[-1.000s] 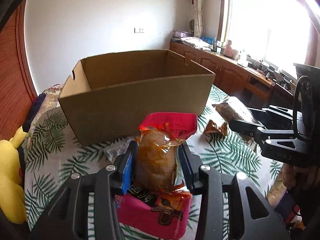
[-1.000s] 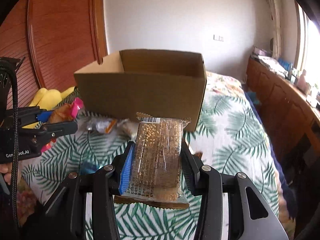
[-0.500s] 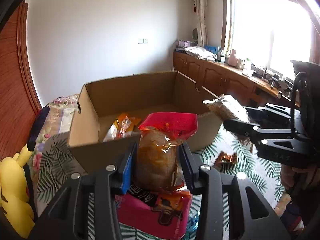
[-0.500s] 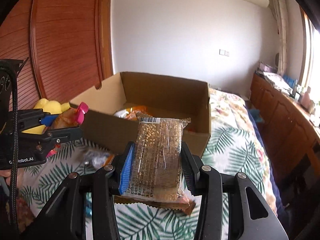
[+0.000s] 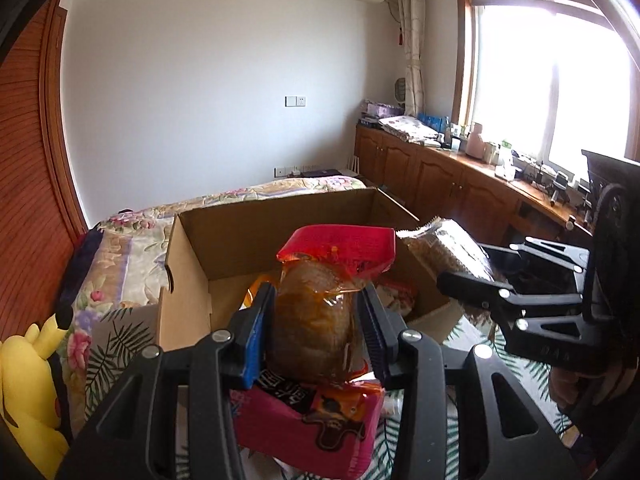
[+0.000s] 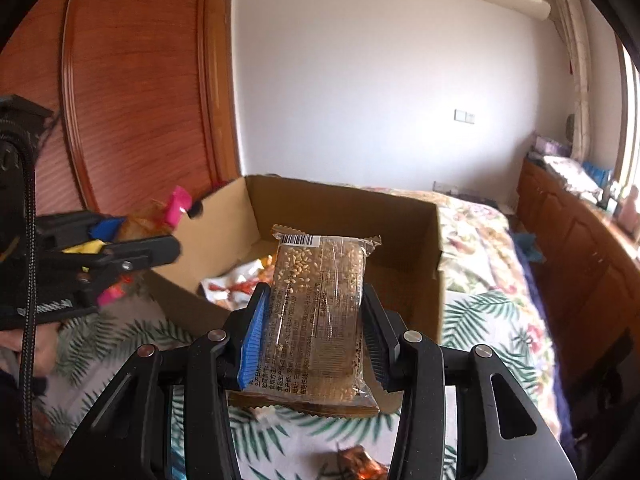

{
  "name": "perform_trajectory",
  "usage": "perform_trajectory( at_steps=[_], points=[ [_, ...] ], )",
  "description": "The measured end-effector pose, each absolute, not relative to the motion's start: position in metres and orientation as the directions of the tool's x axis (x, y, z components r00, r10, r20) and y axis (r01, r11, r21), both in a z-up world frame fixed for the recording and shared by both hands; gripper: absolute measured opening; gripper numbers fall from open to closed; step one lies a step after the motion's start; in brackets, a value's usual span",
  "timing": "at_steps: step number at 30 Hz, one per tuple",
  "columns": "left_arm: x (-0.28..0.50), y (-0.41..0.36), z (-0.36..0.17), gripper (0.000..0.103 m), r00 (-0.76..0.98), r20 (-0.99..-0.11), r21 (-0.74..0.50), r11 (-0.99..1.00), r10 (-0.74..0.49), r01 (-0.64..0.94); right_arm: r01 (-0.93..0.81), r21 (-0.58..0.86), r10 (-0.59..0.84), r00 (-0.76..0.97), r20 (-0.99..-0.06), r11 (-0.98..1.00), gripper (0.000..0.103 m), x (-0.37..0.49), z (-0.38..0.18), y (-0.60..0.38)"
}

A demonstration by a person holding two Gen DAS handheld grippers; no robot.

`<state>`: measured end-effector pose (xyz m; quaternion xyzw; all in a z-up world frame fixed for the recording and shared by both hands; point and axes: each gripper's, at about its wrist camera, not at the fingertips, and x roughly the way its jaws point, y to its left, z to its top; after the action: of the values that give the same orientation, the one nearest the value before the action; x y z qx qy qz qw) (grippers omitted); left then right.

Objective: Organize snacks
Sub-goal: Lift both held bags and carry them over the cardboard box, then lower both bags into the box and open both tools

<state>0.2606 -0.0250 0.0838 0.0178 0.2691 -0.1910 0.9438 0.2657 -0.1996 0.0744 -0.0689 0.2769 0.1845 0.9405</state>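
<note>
**Two snacks held up at the box**

The left gripper (image 5: 316,332) squeezes a red-topped snack pack (image 5: 316,312). The right gripper (image 6: 310,332) squeezes a sesame bar pack (image 6: 320,304), long side pointing ahead. Just beyond and below both sits the open cardboard box (image 6: 400,216), with snacks already inside. Both hands look about equally close.

A bed (image 6: 496,320) with a palm-leaf cover fills the lower half of both views, floral bedding showing at its far end. An open cardboard box (image 6: 400,216) sits on it at centre frame. In the right wrist view a small orange-brown wrapper (image 6: 358,460) lies on the cover at the bottom edge, and in the left wrist view a yellow plush toy (image 5: 28,392) rests at the bed's lower left.
</note>
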Motion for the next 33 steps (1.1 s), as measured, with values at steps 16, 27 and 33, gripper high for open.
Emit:
perform_trajectory(
  at_steps=[16,27,33],
  points=[
    [0.319,-0.025,0.069,0.041,0.798,-0.522,-0.051,0.944,-0.303,0.326,-0.393,-0.039,0.312,0.784,-0.537,0.919,0.044,0.299,0.069,-0.193],
    [0.345,-0.024,0.046,0.042,0.777,-0.562,-0.069,0.952,-0.285,0.299,-0.393,-0.040,0.311,0.781,-0.541,0.919,0.044,0.323,0.060,-0.185],
    [0.347,-0.028,0.035,0.043,0.753,-0.595,-0.062,0.950,-0.280,0.305,-0.390,-0.043,0.296,0.763,-0.574,0.920,0.044,0.336,0.045,-0.182]
  ],
)
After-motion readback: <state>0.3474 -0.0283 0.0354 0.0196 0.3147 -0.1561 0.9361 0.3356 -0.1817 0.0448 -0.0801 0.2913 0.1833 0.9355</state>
